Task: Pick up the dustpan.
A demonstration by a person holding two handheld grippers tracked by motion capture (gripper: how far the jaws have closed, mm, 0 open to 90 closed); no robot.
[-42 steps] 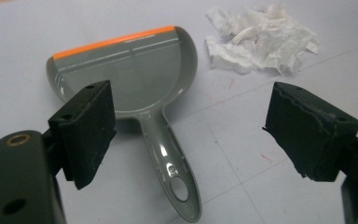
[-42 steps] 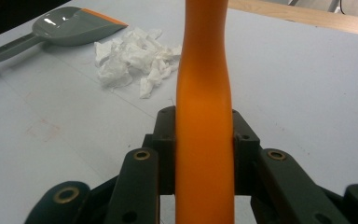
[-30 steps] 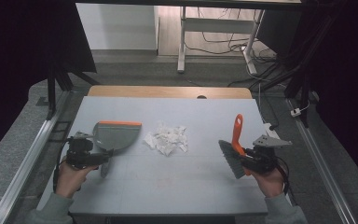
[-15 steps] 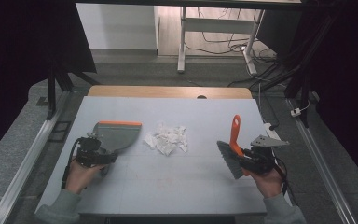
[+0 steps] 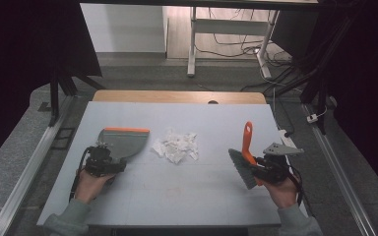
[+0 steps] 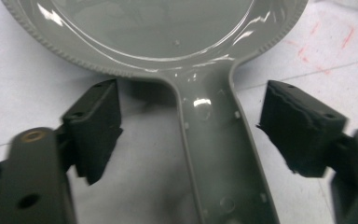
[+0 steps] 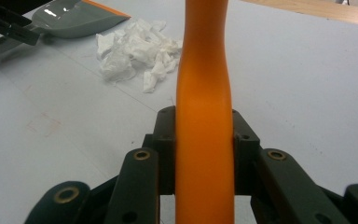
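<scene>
A: Where is the dustpan (image 5: 122, 141)?

B: It lies flat on the bench (image 5: 177, 196), its orange lip facing the paper scraps (image 5: 176, 146) just beside it, ready to catch them.

A: Do you have it yet?

B: Not yet. Your left tool (image 6: 191, 126) sits around the handle. Its jaws have just been closing, but the pads (image 6: 98, 123) stand apart from the handle, so it is released.

A: And the brush (image 5: 245, 157)?

B: Your right tool (image 7: 204, 154) is clenched on its orange handle. You hold it up, off to the right of the scraps, bristles low, likely so you can sweep them toward the dustpan.
</scene>
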